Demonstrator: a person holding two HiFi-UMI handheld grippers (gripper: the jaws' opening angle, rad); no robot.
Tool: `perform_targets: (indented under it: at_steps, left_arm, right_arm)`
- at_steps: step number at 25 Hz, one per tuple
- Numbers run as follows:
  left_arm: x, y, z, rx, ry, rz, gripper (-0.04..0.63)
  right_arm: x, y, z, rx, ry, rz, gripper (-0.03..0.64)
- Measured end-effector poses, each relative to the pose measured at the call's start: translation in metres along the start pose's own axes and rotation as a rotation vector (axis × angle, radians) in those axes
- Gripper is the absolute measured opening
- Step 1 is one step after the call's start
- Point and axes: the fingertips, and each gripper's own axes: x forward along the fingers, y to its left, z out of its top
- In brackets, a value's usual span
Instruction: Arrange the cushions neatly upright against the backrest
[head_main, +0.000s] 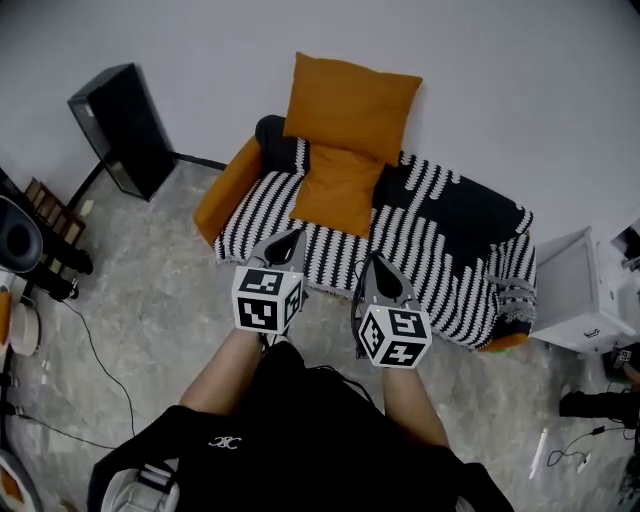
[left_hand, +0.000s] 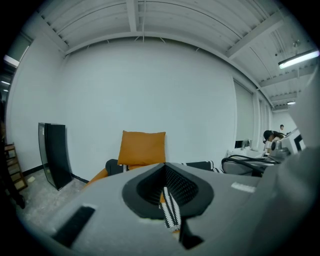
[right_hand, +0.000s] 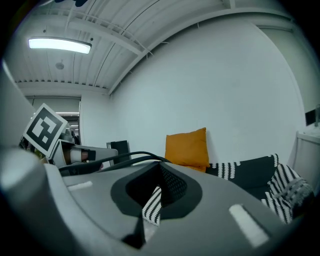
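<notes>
Nearest, the left gripper (head_main: 288, 238) and right gripper (head_main: 378, 260) are held side by side over the floor (head_main: 150, 300) just short of the sofa's front edge; each has its jaws pressed together on nothing, with only a sliver of striped cover showing through the slit in each gripper view; the two are near each other but apart; the sofa (head_main: 450, 250) lies straight ahead, its black-and-white striped seat bare across the middle and right, which leaves open room there; at the left end, the small orange cushion (head_main: 338, 190) lies tilted on the seat, just beside the orange armrest (head_main: 225, 185); its upper edge meets the bottom of the large orange cushion (head_main: 350, 105), which stands upright against the wall (head_main: 500, 80) behind the sofa's back; to the left a black panel (head_main: 122, 130) leans at the wall, well apart from the armrest; thin cables (head_main: 100, 360) trail over the floor on that side; at the right a white cabinet (head_main: 580, 295) stands close against the sofa's end.
</notes>
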Motion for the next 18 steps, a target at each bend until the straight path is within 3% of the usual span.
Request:
perform_targets:
  at_steps: [4,8,18]
  left_arm:
    - [0.021,0.004,-0.003,0.003,0.008,-0.014,0.005]
    - [0.052,0.013,0.001,0.003,0.007,-0.042,0.005]
    - [0.155,0.063,0.027,-0.012,0.014,-0.121,0.005]
  right_arm:
    - [0.014,-0.010,0.002,0.055,-0.008,0.009,0.009]
    - [0.035,-0.028,0.010,0.045,-0.053,-0.040,0.009]
    - [0.145,-0.056,0.032,0.012,-0.036,-0.098,0.009]
